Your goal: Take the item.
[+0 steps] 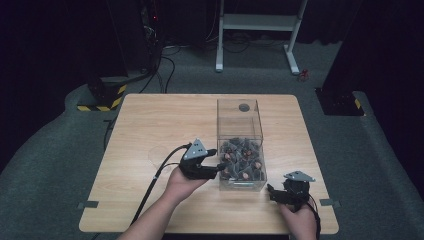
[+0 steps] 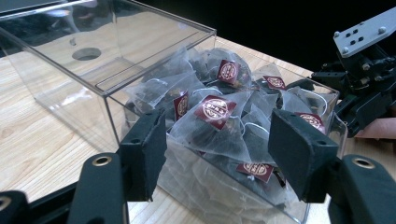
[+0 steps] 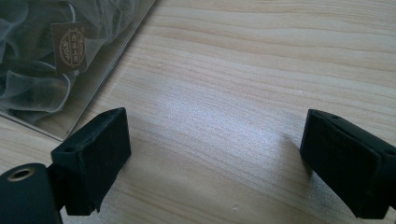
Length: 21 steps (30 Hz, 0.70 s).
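Clear box (image 1: 240, 145) of tea bags (image 2: 212, 126) sits centre frame w/ lid slid back for access; left gripper (image 1: 218, 160), jaws spread, reaches in; right gripper (image 1: 272, 192) rests open lower right

Tea-bag tags (image 2: 215, 110): emblem lettering probably unreadable

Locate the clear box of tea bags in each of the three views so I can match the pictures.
High view: the clear box stands right of the table's centre, tea bags heaped at its near end.
Left gripper view: the box fills the middle, just beyond the open left gripper, tea bags piled inside.
Right gripper view: one corner of the box sits at upper left, beside the open right gripper.
Shared landmark: the red-labelled tea bags.
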{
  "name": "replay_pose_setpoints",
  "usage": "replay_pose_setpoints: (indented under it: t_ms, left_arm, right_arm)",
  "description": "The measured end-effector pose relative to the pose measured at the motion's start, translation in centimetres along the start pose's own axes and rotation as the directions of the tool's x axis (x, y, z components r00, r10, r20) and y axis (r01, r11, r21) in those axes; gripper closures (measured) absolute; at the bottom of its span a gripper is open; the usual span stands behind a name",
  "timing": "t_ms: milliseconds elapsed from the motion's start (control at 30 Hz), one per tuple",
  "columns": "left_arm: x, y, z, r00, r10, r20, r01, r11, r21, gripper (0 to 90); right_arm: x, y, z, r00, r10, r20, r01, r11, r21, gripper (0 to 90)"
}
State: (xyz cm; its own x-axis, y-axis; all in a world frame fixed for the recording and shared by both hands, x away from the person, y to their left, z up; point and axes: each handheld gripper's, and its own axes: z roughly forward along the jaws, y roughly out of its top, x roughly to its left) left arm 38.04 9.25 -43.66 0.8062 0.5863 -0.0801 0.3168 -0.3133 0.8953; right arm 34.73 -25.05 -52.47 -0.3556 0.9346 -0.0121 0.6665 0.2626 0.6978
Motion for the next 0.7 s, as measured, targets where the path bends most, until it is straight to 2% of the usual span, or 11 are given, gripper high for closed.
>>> replay_pose_setpoints:
  t_ms: [467, 633, 700]
  left_arm:
    - [-0.4, 0.5, 1.8, 0.9998, 0.018, 0.000, -0.018, 0.9997, 0.015, 44.0]
    - [-0.5, 0.4, 2.4, 0.9996, 0.026, -0.014, -0.025, 0.9991, 0.035, 46.0]
    - [-0.6, 0.5, 2.6, 0.9989, 0.038, -0.026, -0.037, 0.9986, 0.039, 50.1]
  right_arm:
    - [0.0, 0.0, 0.0, 1.0000, -0.002, -0.001, 0.002, 1.000, -0.001, 8.3]
    - [0.0, 0.0, 0.0, 1.0000, -0.002, -0.001, 0.002, 1.000, -0.001, 8.3]
    - [0.0, 0.0, 0.0, 1.0000, -0.002, -0.001, 0.002, 1.000, -0.001, 8.3]
